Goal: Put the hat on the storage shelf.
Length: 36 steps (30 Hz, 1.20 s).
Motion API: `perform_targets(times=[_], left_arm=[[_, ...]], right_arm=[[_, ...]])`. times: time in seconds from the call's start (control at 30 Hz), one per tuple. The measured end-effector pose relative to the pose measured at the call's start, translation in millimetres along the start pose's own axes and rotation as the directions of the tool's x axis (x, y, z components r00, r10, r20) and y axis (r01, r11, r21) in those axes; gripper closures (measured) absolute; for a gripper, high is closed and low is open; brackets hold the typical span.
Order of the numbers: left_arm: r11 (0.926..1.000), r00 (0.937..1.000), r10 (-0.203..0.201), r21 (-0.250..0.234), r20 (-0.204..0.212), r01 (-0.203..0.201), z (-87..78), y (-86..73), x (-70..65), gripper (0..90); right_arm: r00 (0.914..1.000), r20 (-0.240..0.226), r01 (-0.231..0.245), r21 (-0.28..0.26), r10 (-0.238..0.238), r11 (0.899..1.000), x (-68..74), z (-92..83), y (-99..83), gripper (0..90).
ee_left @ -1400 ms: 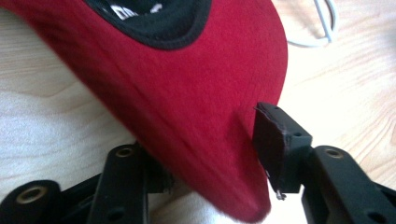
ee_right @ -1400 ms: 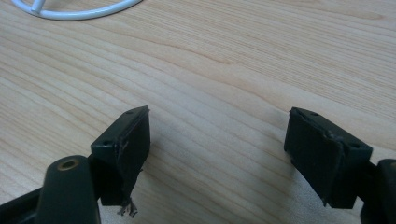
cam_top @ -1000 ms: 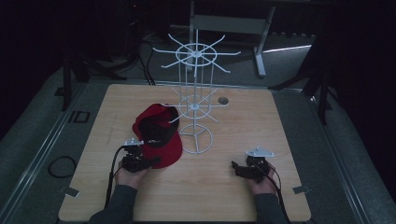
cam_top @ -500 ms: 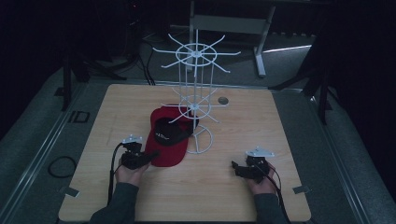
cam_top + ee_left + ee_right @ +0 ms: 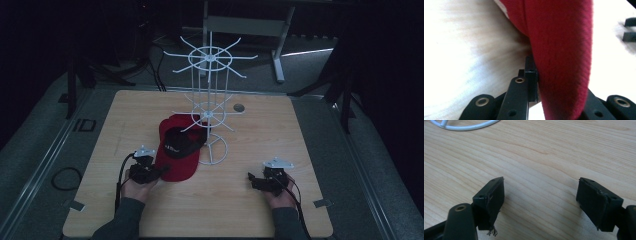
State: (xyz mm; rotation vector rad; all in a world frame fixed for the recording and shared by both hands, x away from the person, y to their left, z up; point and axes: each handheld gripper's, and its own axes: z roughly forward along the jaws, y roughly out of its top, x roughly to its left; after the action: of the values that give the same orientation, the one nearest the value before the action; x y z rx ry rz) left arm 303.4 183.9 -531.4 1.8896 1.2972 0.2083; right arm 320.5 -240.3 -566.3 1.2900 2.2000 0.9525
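In the high view, the left gripper (image 5: 161, 171) is clamping the brim of a red cap (image 5: 176, 149) at the near-left of the wooden table (image 5: 300, 140), and the cap is tilting up from the gripper toward a white wire rack (image 5: 209, 107), its dark inside facing up and its far edge touching or overlapping the rack's lower spokes; which of the two cannot be told. The right gripper (image 5: 252, 179) is sitting low at the near-right of the table, well apart from the cap, holding nothing. The rack is standing upright in the middle of the table on a round wire base, with nothing hanging on its spokes. A small dark round mark (image 5: 238, 107) is showing on the table beyond the rack. In the left gripper view, the jaws are pressing closed on the cap's (image 5: 564, 57) red fabric, which is rising between them over the pale, blurred tabletop. In the right gripper view, the jaws are standing wide apart and empty just above the table (image 5: 544, 152), with the rack's base ring (image 5: 466, 126) curving across the top-left corner.
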Motion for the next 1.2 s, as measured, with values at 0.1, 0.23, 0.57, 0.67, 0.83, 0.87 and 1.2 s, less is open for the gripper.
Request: perform_targets(times=[0.1,0.23,0.57,0.67,0.83,0.87,1.2], left_arm=[[0.9997,0.9997,0.001,0.026,0.025,-0.002,0.2,-3.8,2.2,80.0],[0.9978,0.9982,-0.01,0.067,0.058,0.007,-0.9,-6.5,5.1,78.6],[0.9779,0.9641,-0.179,0.143,0.196,0.153,0.5,-12.7,23.4,81.3],[0.971,0.9517,-0.215,0.152,0.219,0.184,1.1,-15.5,28.2,82.5],[0.9659,0.9443,-0.229,0.176,0.237,0.19,2.0,-16.8,29.7,81.8],[0.9636,0.9405,-0.234,0.188,0.247,0.19,2.8,-17.0,30.0,81.7],[0.9481,0.9118,-0.31,0.157,0.269,0.276,0.8,-21.0,39.4,85.0]], right_arm=[[1.0,0.0,-0.001,0.0,0.001,1.0,0.0,0.0,0.0,22.5],[1.0,0.0,0.0,0.0,0.0,1.0,0.0,0.0,0.0,22.5],[1.0,0.0,-0.001,-0.001,0.001,1.0,0.0,0.0,0.0,22.5],[1.0,0.0,-0.001,0.0,0.001,1.0,0.1,0.0,0.0,22.5],[1.0,0.0,-0.001,0.0,0.001,1.0,0.0,0.0,0.0,22.5],[1.0,0.0,0.0,0.0,0.0,1.0,0.0,0.0,0.0,22.5],[1.0,0.0,-0.001,-0.001,0.001,1.0,0.0,0.1,0.0,22.5]])
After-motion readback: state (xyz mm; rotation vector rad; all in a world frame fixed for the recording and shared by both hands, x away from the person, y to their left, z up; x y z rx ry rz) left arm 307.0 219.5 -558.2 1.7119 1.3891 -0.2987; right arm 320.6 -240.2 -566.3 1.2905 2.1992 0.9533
